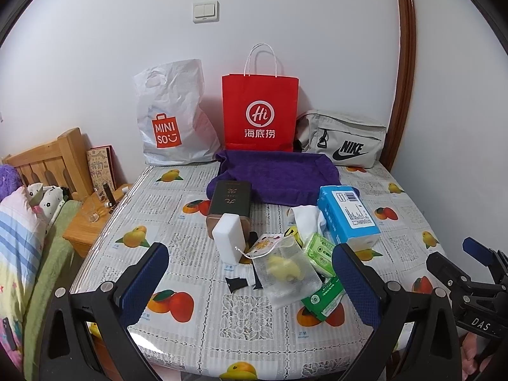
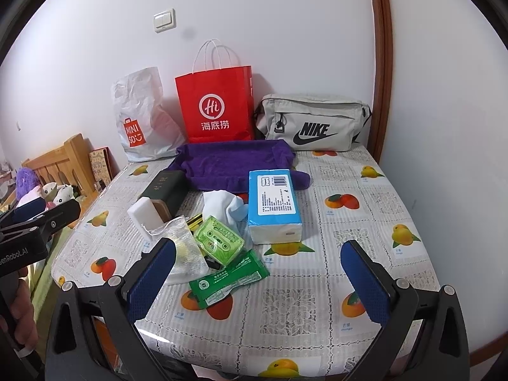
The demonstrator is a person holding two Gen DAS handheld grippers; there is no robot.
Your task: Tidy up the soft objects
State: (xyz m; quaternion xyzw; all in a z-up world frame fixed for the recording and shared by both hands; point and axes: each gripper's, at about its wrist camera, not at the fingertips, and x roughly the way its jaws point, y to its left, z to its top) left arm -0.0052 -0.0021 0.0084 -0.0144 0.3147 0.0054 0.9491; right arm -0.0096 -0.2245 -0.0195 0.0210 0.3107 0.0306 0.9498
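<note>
So the table had that fruit-print plastic cover and took up most of both views. Along the wall at the back stood a white Miniso bag, a red paper bag and a grey Nike pouch, in that order left to right. Just in front of the red one lay a purple towel, kinda bunched up. Nearer the middle was a blue tissue pack, with a white sock touching its left side, and a dark green box with a white block leaning on it. Closer in, a mesh pouch with something yellow inside, a light green cassette-print pack and a dark green wipes packet all overlapped in a little pile.

Left gripper was spread wide, nothing in it, hovering at the near edge in front of the pile. Right gripper was the same deal, released and empty, with the wipes packet between its fingers in view.
</note>
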